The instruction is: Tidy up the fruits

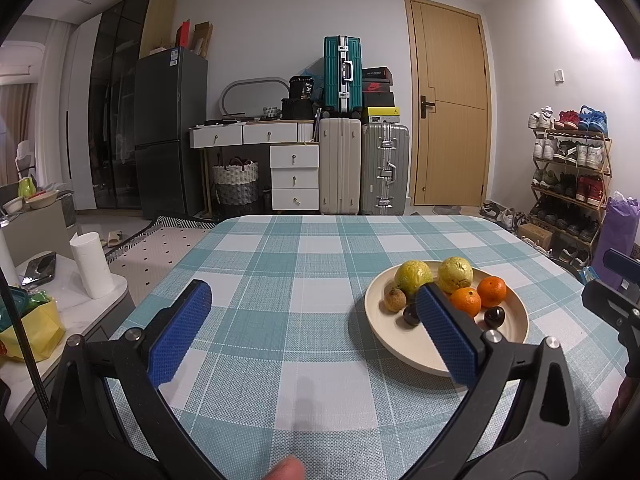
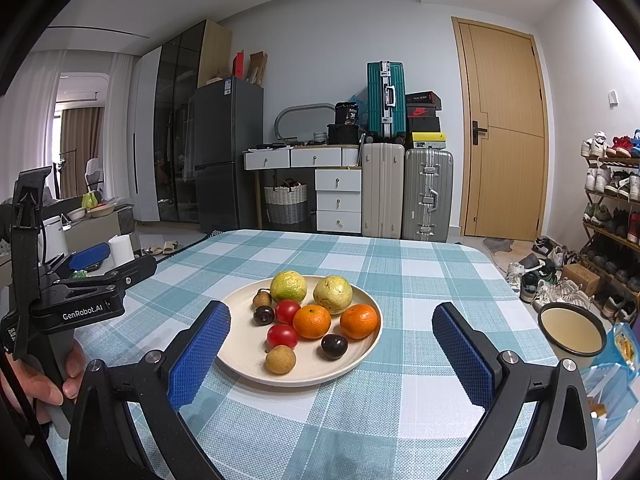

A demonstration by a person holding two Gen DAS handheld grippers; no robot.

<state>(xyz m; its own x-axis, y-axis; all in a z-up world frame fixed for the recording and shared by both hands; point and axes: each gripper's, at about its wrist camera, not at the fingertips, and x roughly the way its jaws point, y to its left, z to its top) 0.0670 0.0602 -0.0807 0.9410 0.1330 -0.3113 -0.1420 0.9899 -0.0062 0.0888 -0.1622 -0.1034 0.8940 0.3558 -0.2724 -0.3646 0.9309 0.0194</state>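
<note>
A cream plate (image 2: pixel 248 368) sits on the checked tablecloth and holds mixed fruit: two yellow-green guavas (image 2: pixel 288 286), two oranges (image 2: pixel 312 321), two red tomatoes (image 2: pixel 282 335), two dark plums (image 2: pixel 334 346) and two brown longans (image 2: pixel 280 359). My right gripper (image 2: pixel 332 324) is open and empty, just in front of the plate. My left gripper (image 1: pixel 314 300) is open and empty, left of the plate (image 1: pixel 516 332); its right finger (image 1: pixel 448 336) hides part of the fruit. The left gripper also shows in the right wrist view (image 2: pixel 92 256).
A dark-rimmed cream bowl (image 2: pixel 571 330) stands off the table's right edge beside blue packaging (image 2: pixel 612 368). A side table with a paper roll (image 1: pixel 92 265) and a yellow bag (image 1: pixel 36 332) stands left. Suitcases, drawers, a fridge and a shoe rack line the far room.
</note>
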